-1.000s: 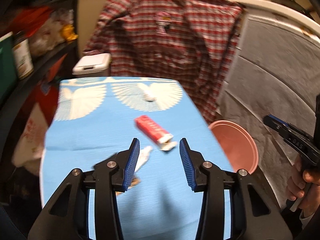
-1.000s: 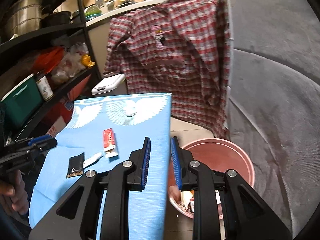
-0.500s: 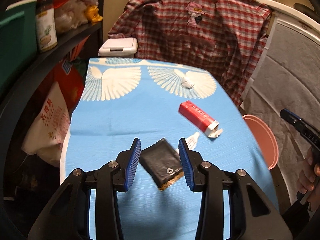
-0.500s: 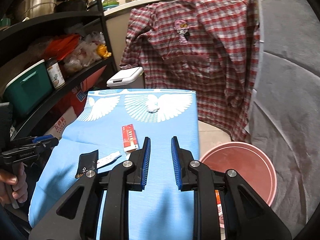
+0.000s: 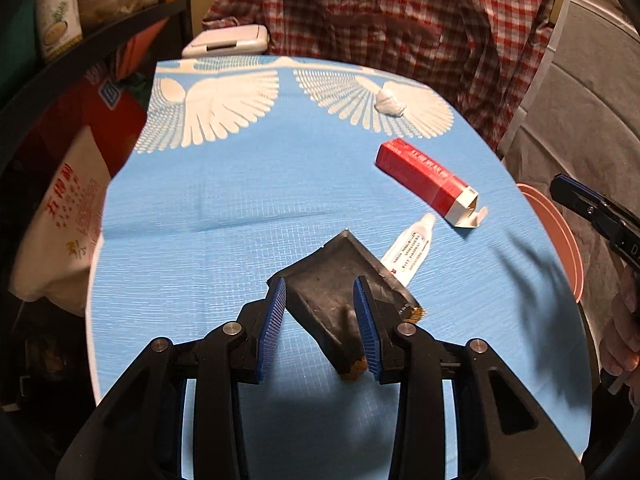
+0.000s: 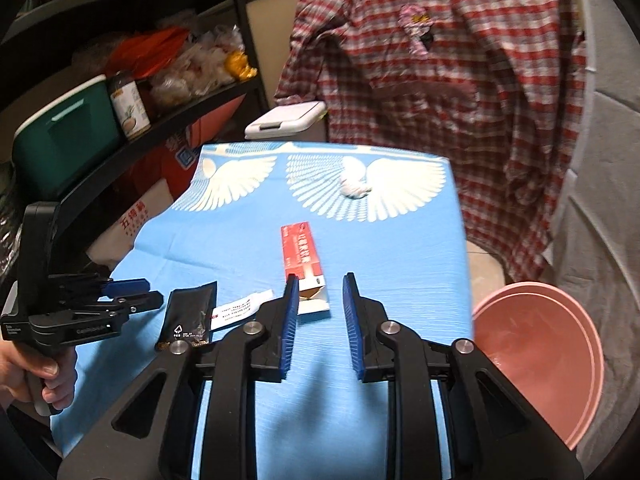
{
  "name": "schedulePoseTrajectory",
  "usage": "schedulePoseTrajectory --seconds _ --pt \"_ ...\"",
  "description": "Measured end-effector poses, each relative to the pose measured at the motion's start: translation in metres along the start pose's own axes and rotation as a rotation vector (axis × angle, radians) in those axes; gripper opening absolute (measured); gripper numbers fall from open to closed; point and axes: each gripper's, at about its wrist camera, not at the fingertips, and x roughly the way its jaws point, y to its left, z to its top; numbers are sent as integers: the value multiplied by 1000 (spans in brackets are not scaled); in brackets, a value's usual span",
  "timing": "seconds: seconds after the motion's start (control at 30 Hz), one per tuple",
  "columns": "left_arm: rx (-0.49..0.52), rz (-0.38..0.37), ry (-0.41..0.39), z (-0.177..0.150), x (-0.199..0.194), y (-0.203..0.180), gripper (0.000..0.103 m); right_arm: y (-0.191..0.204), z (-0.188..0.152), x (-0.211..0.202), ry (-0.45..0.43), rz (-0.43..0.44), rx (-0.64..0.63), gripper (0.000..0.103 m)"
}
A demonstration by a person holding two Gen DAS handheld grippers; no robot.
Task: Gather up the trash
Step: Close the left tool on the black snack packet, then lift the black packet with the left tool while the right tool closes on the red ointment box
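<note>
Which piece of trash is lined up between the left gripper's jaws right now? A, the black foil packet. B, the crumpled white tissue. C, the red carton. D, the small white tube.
A: in the left wrist view the black foil packet lies on the blue cloth between the open jaws of the left gripper, while the other pieces lie farther off.

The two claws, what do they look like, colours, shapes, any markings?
Both the left claw and the right claw are matte black plastic linkages with silver pivot rivets, each ending in two flat fingers faced with ribbed blue pads. Seen from the right wrist, the left one has a black pistol-style body with small white lettering, too blurred to read.
</note>
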Motion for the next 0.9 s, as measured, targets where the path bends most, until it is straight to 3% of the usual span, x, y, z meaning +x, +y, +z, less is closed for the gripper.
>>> schedulePoseTrajectory --seconds 0.17,0.5,0.9 --pt "-15 -1 27 3 14 4 45 0 -1 24 39 18 -11 34" --pt "-37 -10 61 4 36 14 46 6 3 60 80 63 -31 47" --pt "3 -8 66 -1 40 11 46 6 1 101 158 50 -28 49"
